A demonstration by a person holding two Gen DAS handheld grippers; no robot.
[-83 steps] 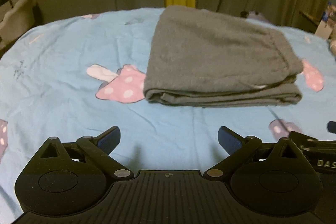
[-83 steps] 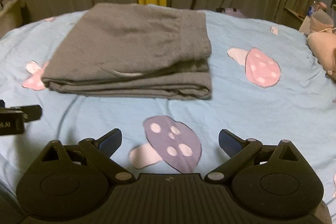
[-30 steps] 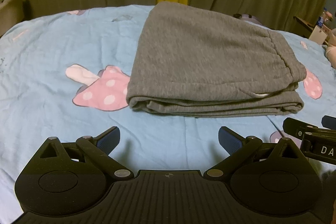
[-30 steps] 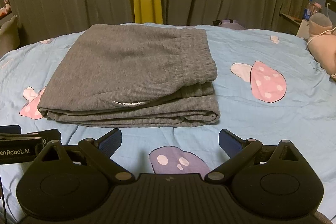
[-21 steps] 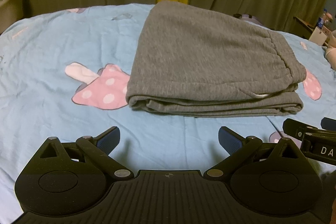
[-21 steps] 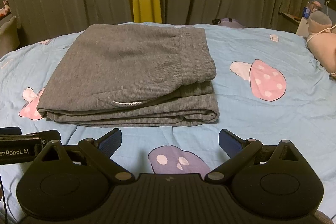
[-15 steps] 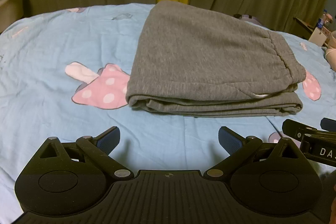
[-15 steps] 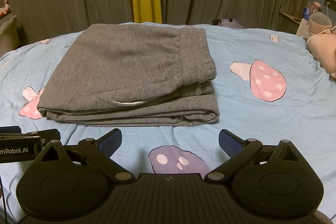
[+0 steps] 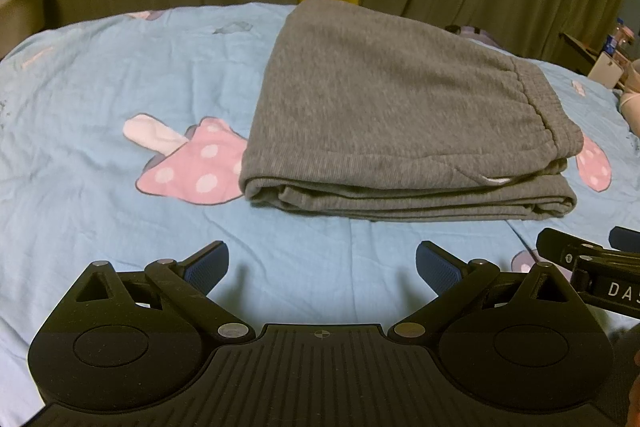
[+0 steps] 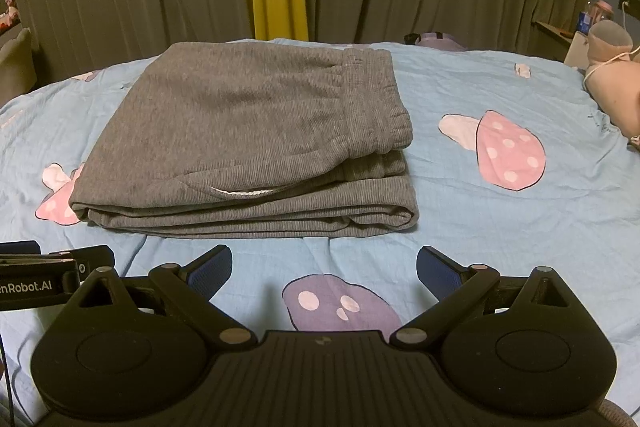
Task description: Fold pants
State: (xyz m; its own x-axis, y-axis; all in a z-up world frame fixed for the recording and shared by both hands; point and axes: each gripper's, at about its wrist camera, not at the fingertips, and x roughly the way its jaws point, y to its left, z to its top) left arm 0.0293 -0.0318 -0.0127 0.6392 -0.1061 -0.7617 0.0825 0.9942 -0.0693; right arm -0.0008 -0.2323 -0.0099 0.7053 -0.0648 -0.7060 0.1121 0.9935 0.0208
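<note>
The pants [image 9: 384, 115] lie folded in a neat grey stack on the blue mushroom-print bed [image 9: 100, 155], waistband on top. Both the left gripper [image 9: 322, 265] and right gripper [image 10: 324, 267] hover just short of the stack, fingers spread and empty.

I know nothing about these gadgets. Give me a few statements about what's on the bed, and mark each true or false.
1. The pants lie folded on the sheet. True.
2. The right tool grips the pants. False: it is open, apart from them.
3. The left tool is open. True.
4. The pants are red. False: grey.
5. The waistband is on top. True.
</note>
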